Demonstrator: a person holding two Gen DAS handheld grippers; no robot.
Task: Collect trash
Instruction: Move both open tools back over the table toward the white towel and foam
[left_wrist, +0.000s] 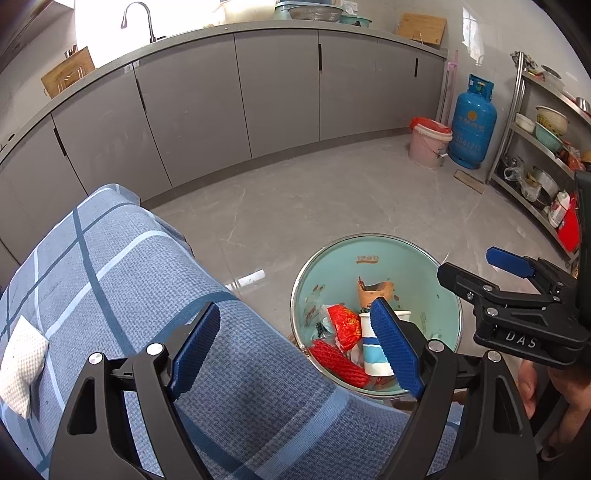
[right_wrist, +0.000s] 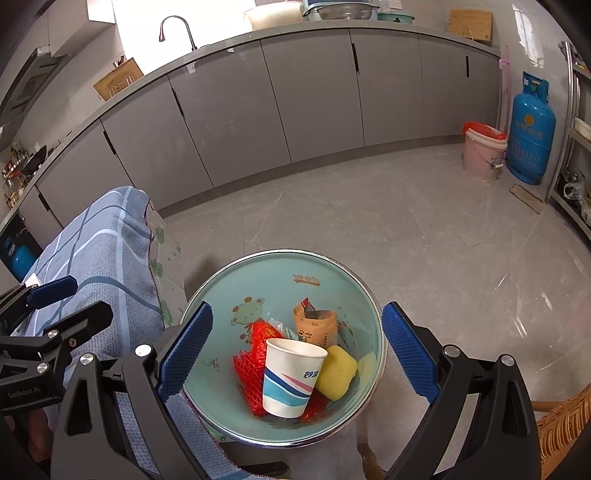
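The bin (right_wrist: 207, 295) carries "deer", upside down, on its far inner wall. The right tool (left_wrist: 517, 295) has "DAS" in raised letters on its black body. The left tool (right_wrist: 37, 321) reads "GenRobot.AI" on its near side. The gas cylinder (right_wrist: 530, 129) at far right bears white digits, roughly "5361717". The paper cup (right_wrist: 291, 376) shows small print too blurred to read.

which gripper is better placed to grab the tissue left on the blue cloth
Left, probably. The white tissue lies on the checked cloth just left of the open left gripper. The right gripper, also open and empty, sits over the bin, farther from it.
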